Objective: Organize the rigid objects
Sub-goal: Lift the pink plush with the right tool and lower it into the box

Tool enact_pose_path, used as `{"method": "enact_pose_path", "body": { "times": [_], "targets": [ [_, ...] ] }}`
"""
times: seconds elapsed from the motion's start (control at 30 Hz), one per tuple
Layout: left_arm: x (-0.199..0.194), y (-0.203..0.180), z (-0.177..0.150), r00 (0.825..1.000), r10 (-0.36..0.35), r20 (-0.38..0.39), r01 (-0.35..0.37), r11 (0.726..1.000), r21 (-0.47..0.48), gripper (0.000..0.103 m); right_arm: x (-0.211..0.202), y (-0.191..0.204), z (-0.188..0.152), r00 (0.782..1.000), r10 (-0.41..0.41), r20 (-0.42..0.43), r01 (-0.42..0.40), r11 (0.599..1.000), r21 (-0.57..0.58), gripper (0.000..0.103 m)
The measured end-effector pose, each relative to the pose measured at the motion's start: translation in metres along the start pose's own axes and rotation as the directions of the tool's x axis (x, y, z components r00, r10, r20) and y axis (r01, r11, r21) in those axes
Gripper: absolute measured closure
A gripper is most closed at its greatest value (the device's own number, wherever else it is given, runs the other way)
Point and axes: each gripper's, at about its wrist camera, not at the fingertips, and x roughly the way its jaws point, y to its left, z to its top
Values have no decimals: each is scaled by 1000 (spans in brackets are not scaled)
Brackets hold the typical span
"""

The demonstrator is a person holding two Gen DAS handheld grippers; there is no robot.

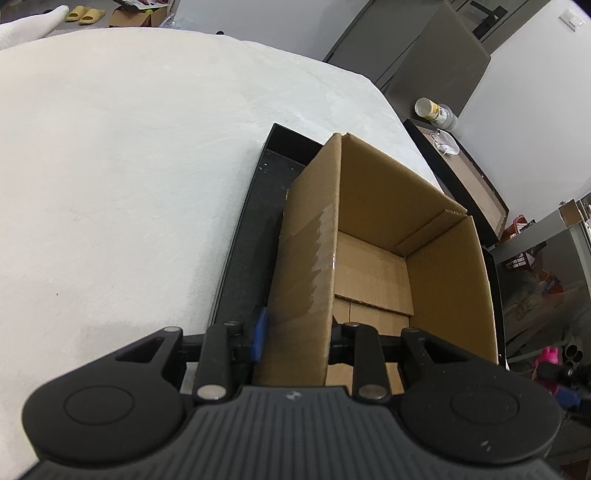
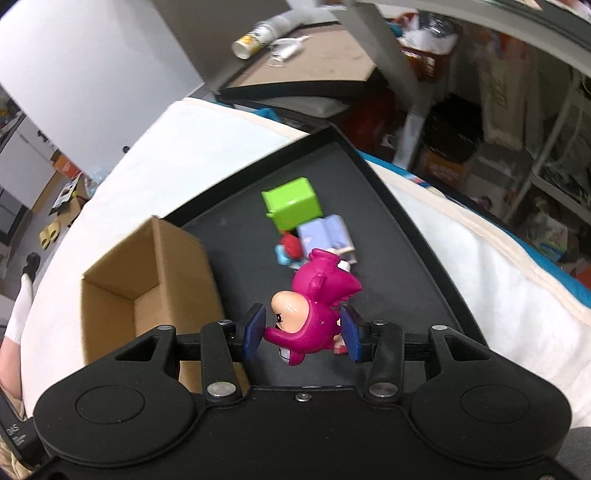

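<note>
An open, empty cardboard box (image 1: 376, 236) stands on a black tray (image 1: 251, 236); it also shows in the right wrist view (image 2: 144, 269). My left gripper (image 1: 295, 332) is shut on the box's near left wall. My right gripper (image 2: 302, 334) is shut on a magenta toy figure (image 2: 314, 306) with a peach face, held above the black tray (image 2: 406, 236) to the right of the box. Beyond it on the tray lie a green block (image 2: 293, 205), a lilac block (image 2: 327, 234) and a small red and blue toy (image 2: 290, 249).
The tray sits on a white cloth-covered table (image 1: 129, 166). A dark side table (image 2: 306, 70) with a lying can (image 2: 253, 38) stands past the table's edge. Cluttered shelves (image 2: 517, 110) fill the right side. A cardboard box and yellow slippers (image 1: 85, 14) lie on the floor.
</note>
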Motion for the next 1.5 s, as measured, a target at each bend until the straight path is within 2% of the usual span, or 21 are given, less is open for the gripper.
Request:
{"method": "enact_pose_path", "body": {
  "times": [0.37,0.7,0.87,1.17,1.5],
  "targets": [
    [1,3,2,1000,-28,-2,28,999,-24,72,-5,58,9,998,61,13,-59,993,-102,59],
    [0,1,-1,999,-32,-27,31,999,-27,71,4,110,11,989,147,-20,-148,967,-208,59],
    [1,1,1,999,-30,-26,29,999,-39,71,17,133,7,986,154,-57,-163,951,-261,59],
    [4,-2,2,999,-25,-31,24,999,-25,71,45,159,1,979,170,-111,-197,931,-307,59],
    [4,2,2,999,-29,-40,27,998,-53,71,63,182,-2,972,196,-128,-230,897,-378,58]
  ]
}}
